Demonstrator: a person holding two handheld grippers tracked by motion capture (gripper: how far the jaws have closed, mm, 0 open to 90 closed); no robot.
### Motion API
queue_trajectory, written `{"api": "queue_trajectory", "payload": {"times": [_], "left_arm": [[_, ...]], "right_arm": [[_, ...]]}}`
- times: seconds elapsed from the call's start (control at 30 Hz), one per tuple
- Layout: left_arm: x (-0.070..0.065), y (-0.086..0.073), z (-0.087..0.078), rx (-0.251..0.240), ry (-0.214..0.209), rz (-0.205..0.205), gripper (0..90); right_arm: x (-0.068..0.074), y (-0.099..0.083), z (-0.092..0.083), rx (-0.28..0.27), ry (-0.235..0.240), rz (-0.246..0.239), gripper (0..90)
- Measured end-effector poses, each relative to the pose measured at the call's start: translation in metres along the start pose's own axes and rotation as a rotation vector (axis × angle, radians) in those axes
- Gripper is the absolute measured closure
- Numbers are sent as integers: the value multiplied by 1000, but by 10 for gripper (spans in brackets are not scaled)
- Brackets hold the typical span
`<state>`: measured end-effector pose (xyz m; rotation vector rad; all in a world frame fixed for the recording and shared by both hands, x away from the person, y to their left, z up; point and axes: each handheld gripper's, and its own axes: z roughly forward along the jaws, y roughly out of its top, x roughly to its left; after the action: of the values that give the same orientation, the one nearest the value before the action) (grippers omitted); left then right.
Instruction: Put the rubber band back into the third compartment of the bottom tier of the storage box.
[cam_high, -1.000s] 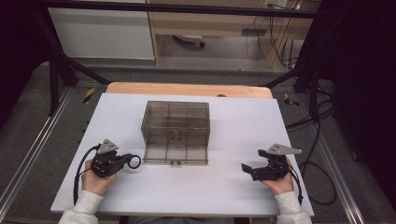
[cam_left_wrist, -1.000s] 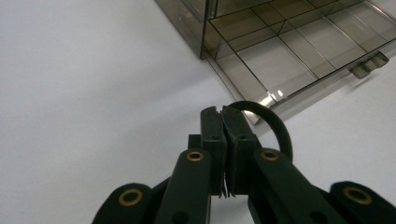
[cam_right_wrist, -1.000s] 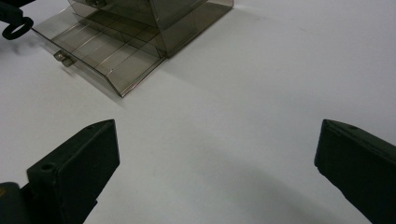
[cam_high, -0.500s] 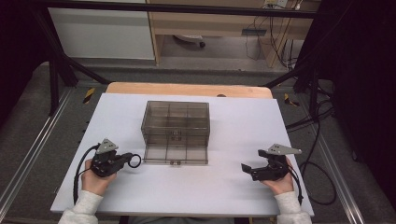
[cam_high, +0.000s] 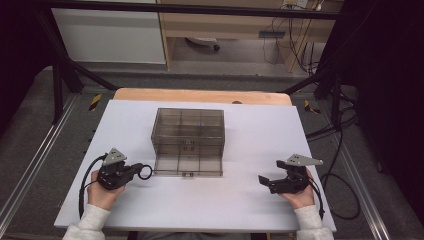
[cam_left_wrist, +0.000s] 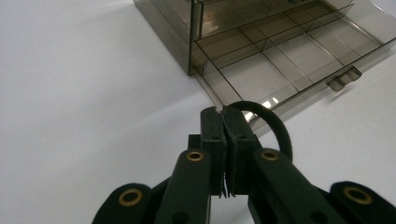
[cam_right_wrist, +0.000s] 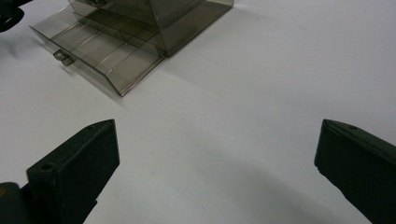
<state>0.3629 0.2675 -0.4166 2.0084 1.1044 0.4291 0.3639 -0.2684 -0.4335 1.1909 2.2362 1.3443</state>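
Ring (cam_high: 145, 172): black loop pinched at its edge by the left gripper (cam_left_wrist: 223, 112), jaws closed tight on it.
Drawer box (cam_high: 188, 134): smoky plastic, mid-table; bottom drawer (cam_high: 188, 165) pulled out toward the person.
Bearing: ring just beside the drawer's near left corner, so the left hand is the nearer one.
Right gripper (cam_high: 263, 180): jaws wide apart, holding nothing, well right of the box.
Room: bare white table (cam_high: 260, 135) all round.

We see no change at all: nothing on the table (cam_high: 250, 200) shifts, and both hands rest exactly where they were.
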Motion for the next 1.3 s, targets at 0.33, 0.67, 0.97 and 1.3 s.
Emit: {"api": "queue_trajectory", "payload": {"times": [0.33, 0.67, 0.97, 1.3], "left_arm": [[-4, 3, -2, -6, -7, 3, 880], [-9, 5, -3, -14, -10, 19, 880], [-15, 8, -3, -22, -26, 27, 880], [-21, 10, -2, -21, -34, 41, 880]], "right_arm": [[0, 0, 0, -1, -2, 3, 6], [0, 0, 0, -1, -2, 2, 6], [0, 0, 0, -1, -2, 3, 6], [0, 0, 0, -1, -3, 1, 6]]}}
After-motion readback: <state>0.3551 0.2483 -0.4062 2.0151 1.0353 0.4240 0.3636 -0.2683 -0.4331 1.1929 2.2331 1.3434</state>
